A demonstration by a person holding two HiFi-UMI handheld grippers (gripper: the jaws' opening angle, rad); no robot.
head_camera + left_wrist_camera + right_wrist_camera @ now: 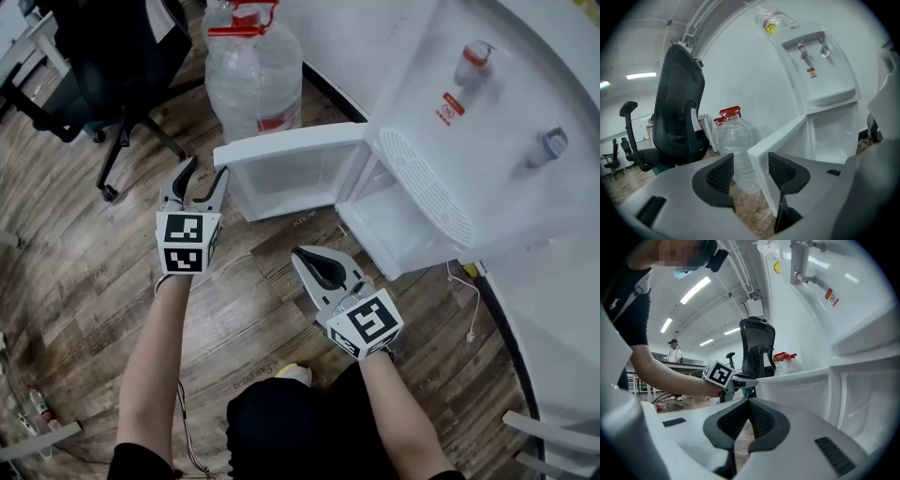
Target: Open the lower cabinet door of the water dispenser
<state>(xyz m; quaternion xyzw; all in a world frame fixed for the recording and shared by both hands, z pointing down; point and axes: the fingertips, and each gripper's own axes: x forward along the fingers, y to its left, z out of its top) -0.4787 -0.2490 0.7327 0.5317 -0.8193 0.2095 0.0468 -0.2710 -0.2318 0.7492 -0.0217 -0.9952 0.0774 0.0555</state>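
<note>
Office chair [112,56]: far left, well apart from the door, so no likely obstacle.
Water bottle [255,70]: stands on the floor just beyond the open door. If the door is pushed wider, it could knock the bottle.
Left hand-held gripper [201,180]: released, jaws apart at the door's free edge, pinching nothing. A stray nudge could swing the door back shut.
Lower cabinet door [291,145]: already swung out leftward from the water dispenser [487,141], with the compartment exposed. Over-pushing may strain the hinge.
Right hand-held gripper [309,261]: clenched on nothing, near, in front of the compartment. Moving forward carelessly could bump the door's inner face.
</note>
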